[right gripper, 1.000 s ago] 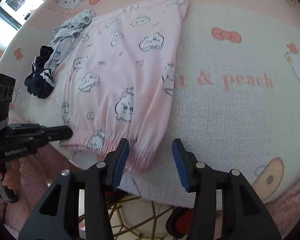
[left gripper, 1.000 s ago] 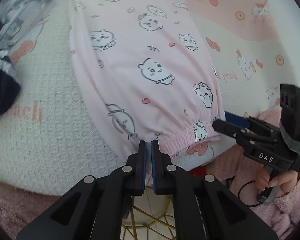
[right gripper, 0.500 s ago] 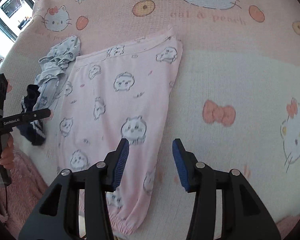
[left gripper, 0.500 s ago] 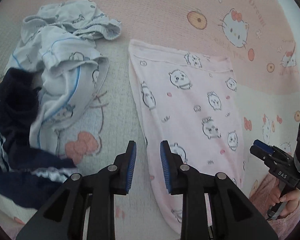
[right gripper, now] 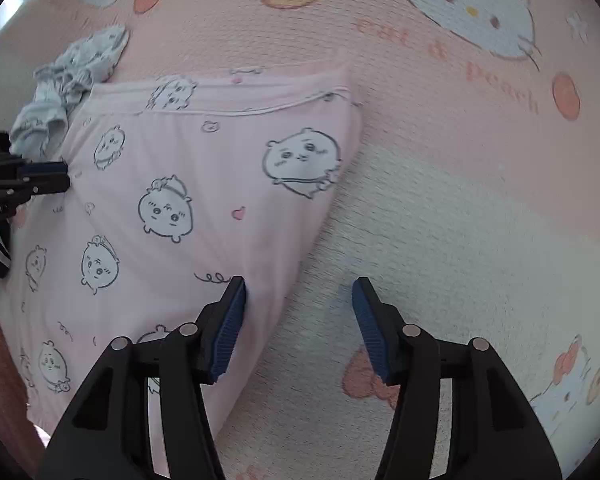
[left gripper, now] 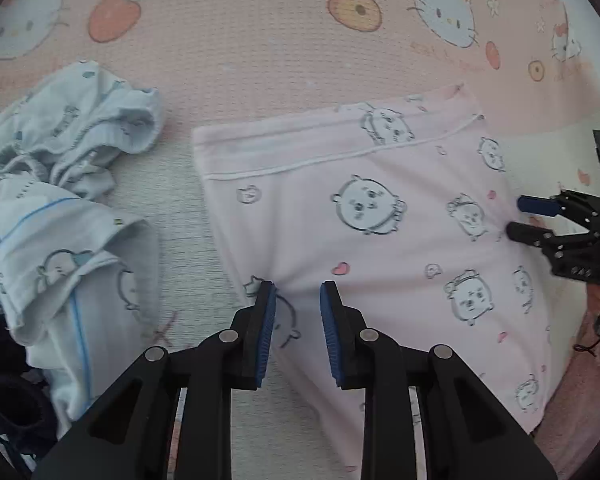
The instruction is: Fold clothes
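Spread on the cartoon-cat blanket (left gripper: 260,52) lay the pink pajama pants (left gripper: 380,216), both my claws, left (left gripper: 298,292) and right (right gripper: 298,288), agape and empty over its sides (the right's jaws had just widened), so I judged pinching both side edges came next.

The pajama pants (left gripper: 380,216) lie flat on the blanket (left gripper: 236,40) at my twelve o'clock. A crumpled garment (left gripper: 68,184) sits beside them at my nine o'clock, apart, with a dark garment (left gripper: 8,392) at its near edge.
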{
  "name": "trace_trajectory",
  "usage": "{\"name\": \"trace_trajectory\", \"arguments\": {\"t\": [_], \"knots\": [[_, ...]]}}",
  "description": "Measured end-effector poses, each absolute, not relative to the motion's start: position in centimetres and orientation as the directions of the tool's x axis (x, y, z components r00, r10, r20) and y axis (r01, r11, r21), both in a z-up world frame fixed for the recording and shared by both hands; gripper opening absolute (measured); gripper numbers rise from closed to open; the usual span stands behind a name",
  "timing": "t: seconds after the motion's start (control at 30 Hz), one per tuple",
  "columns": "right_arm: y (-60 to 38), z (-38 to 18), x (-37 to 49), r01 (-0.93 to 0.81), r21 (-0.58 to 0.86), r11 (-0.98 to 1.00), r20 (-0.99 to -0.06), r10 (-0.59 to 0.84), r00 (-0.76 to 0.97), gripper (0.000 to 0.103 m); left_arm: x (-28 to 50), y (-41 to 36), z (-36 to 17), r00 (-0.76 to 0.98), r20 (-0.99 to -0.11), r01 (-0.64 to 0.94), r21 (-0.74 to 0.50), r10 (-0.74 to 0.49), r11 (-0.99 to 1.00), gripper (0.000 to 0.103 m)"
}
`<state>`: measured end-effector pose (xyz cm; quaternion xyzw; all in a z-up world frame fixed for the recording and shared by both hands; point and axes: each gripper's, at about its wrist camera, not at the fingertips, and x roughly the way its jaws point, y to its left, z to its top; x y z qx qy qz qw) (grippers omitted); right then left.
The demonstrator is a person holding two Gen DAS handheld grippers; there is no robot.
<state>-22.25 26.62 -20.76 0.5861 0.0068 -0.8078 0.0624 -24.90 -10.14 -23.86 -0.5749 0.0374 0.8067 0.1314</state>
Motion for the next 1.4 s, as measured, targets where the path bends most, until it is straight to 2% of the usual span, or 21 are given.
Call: {"name": "trace_trajectory", "arguments": {"t": [0.03, 0.07, 0.1, 0.13, 0.27, 0.37, 0.47, 0.5, 0.53, 0.57, 0.63, 0.67, 0.77, 0.87, 1.0, 1.1, 1.17, 1.27, 1.33, 1.4], "knots": [[27.5, -20.6, -22.1, 0.084, 0.076, -0.994, -0.947, -0.098, -0.307, 0.054, -24.9, -10.4, -23.7, -0.320, -0.938, -0.238, -0.056, 0.133, -0.970, 0.026], [27.6, -20.4, -22.0, 0.068, 0.020, -0.997, -0.949, -0.040, -0.312, 0.049, -24.8, -10.6, -23.5, -0.335, -0.937, -0.221, -0.022, 0.097, -0.975, 0.026], [27.6, -20.1, -22.0, 0.056, -0.027, -0.998, -0.948, 0.007, -0.318, 0.042, -24.4, -9.9, -23.1, -0.342, -0.930, -0.250, -0.046, 0.132, -0.967, 0.026], [26.8, -19.8, -21.6, 0.067, -0.001, -0.998, -0.944, -0.021, -0.329, 0.039, -23.9, -9.0, -22.6, -0.345, -0.920, -0.292, -0.082, 0.185, -0.953, 0.026], [23.5, -18.3, -20.3, 0.115, 0.100, -0.988, -0.920, -0.136, -0.368, 0.039, -21.1, -4.1, -21.5, -0.307, -0.883, -0.483, -0.177, 0.356, -0.858, 0.026], [19.7, -19.5, -18.5, 0.217, 0.079, -0.973, -0.930, -0.150, -0.334, 0.039, -19.0, -1.7, -23.3, -0.226, -0.918, -0.569, -0.147, 0.326, -0.809, 0.026], [21.0, -20.1, -16.8, 0.205, 0.032, -0.978, -0.924, -0.107, -0.366, 0.038, -17.3, -2.8, -23.8, -0.168, -0.947, -0.619, -0.116, 0.275, -0.777, 0.028], [22.1, -20.1, -16.5, 0.193, -0.001, -0.981, -0.929, -0.070, -0.362, 0.038, -17.0, -3.8, -23.6, -0.153, -0.954, -0.604, -0.117, 0.259, -0.788, 0.028], [23.2, -20.0, -16.1, 0.178, -0.032, -0.984, -0.933, -0.034, -0.357, 0.051, -16.8, -5.0, -23.3, -0.156, -0.953, -0.578, -0.126, 0.261, -0.806, 0.028], [24.6, -19.7, -15.9, 0.136, -0.037, -0.990, -0.939, -0.012, -0.344, 0.054, -16.6, -6.2, -22.9, -0.161, -0.950, -0.548, -0.139, 0.268, -0.825, 0.028], [26.1, -19.0, -15.1, 0.073, -0.064, -0.995, -0.943, 0.036, -0.330, 0.044, -16.5, -6.9, -22.2, -0.190, -0.937, -0.497, -0.166, 0.294, -0.851, 0.028], [26.3, -18.5, -14.6, 0.053, -0.073, -0.996, -0.942, 0.052, -0.331, 0.044, -16.3, -6.5, -21.6, -0.203, -0.923, -0.497, -0.190, 0.327, -0.846, 0.028], [23.5, -16.9, -13.0, 0.081, 0.086, -0.993, -0.916, -0.111, -0.385, 0.044, -15.9, -3.6, -20.6, -0.224, -0.902, -0.507, -0.216, 0.369, -0.835, 0.028], [19.7, -18.4, -11.2, 0.125, 0.088, -0.988, -0.938, -0.124, -0.323, 0.042, -15.3, -1.6, -22.7, -0.150, -0.943, -0.458, -0.200, 0.296, -0.866, 0.028], [19.7, -19.3, -7.7, 0.160, -0.006, -0.987, -0.940, -0.049, -0.339, 0.044, -12.0, -2.1, -22.7, -0.157, -0.975, -0.501, -0.061, 0.160, -0.863, 0.029], [23.4, -18.9, -6.0, 0.062, 0.038, -0.997, -0.951, -0.055, -0.305, 0.049, -10.6, -4.0, -21.7, -0.175, -0.982, -0.484, 0.025, 0.069, -0.875, 0.030], [24.6, -18.3, -5.1, 0.004, 0.054, -0.999, -0.951, -0.052, -0.304, 0.046, -10.1, -5.2, -20.8, -0.212, -0.975, -0.423, 0.026, 0.072, -0.906, 0.030], [23.2, -17.1, -4.3, 0.008, 0.116, -0.993, -0.935, -0.112, -0.335, 0.046, -9.3, -4.6, -20.0, -0.220, -0.949, -0.343, -0.141, 0.226, -0.929, 0.030], [21.5, -16.9, -3.9, 0.040, 0.146, -0.988, -0.930, -0.151, -0.334, 0.046, -8.2, -3.1, -20.7, -0.198, -0.956, -0.372, -0.129, 0.215, -0.919, 0.031], [19.8, -17.8, -3.0, 0.073, 0.096, -0.993, -0.948, -0.113, -0.296, 0.044, -6.9, -2.0, -21.6, -0.177, -0.971, -0.411, -0.077, 0.162, -0.909, 0.031]]}}
